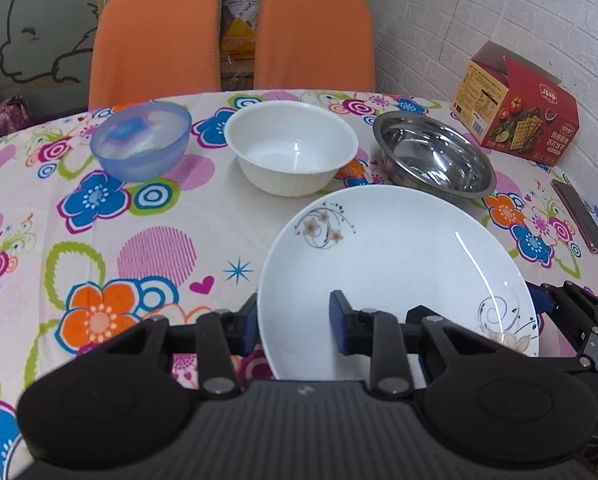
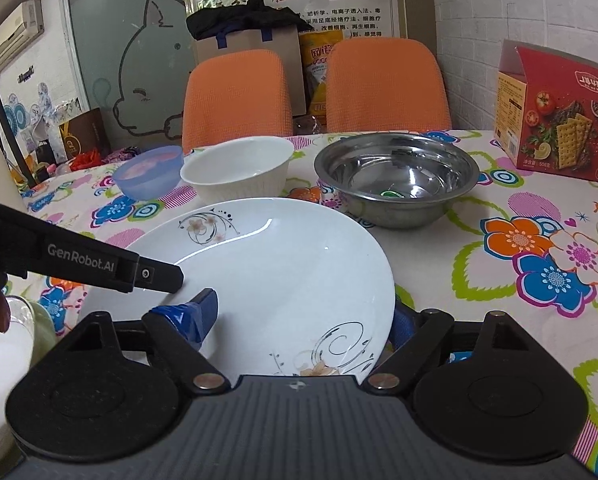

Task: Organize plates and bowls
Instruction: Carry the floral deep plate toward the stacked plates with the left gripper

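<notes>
Round white ceramic plate with flower motifs (image 1: 391,264) at 6 o'clock on floral tablecloth (image 1: 99,220), near edge cut off. Left gripper (image 1: 295,328) pinching plate rim; right gripper (image 2: 303,320) fingers astride opposite rim, contact unclear.

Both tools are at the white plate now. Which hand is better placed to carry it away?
Probably the left. The left tool is shut on the plate rim, one finger above and one below. The right tool only straddles the opposite edge, so its grip is unclear.
</notes>
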The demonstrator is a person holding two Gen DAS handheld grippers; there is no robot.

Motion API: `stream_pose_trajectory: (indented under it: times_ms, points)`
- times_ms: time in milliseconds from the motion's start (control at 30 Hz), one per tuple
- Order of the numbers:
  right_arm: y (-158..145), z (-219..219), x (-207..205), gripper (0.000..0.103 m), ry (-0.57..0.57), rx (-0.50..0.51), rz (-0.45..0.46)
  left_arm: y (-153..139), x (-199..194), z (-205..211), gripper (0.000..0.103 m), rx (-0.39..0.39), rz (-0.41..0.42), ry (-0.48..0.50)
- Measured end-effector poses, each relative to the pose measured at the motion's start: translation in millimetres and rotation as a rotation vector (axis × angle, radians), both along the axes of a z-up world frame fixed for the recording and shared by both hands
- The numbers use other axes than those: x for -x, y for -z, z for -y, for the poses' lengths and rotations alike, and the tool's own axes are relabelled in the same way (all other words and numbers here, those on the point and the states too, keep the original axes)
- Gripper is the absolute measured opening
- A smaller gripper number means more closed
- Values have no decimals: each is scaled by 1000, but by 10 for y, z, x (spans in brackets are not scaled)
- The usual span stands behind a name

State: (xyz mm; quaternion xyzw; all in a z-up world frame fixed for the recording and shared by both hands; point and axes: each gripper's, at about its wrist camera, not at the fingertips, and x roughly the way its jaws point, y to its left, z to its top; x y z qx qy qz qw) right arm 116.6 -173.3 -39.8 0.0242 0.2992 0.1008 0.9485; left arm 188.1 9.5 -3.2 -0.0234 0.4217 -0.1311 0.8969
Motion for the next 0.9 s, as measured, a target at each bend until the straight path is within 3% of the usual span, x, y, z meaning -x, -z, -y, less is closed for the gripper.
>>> stream_pose_trajectory:
  times_ms: [167, 400, 667, 900]
  points:
    - [-181, -181, 233, 73, -24, -11, 50, -190, 357, -346, 28, 21, 23, -64]
    - [-310, -702, 554, 74, -145, -40, 94, -350, 978, -987, 28, -39, 71, -187]
    - [-181, -1351, 815, 74, -302, -68, 54, -157, 1455, -1535, 28, -58, 39, -292]
    - [-82, -1474, 947, 74, -311, -42, 30, 45, 1563, -1639, 29, 0, 16, -288]
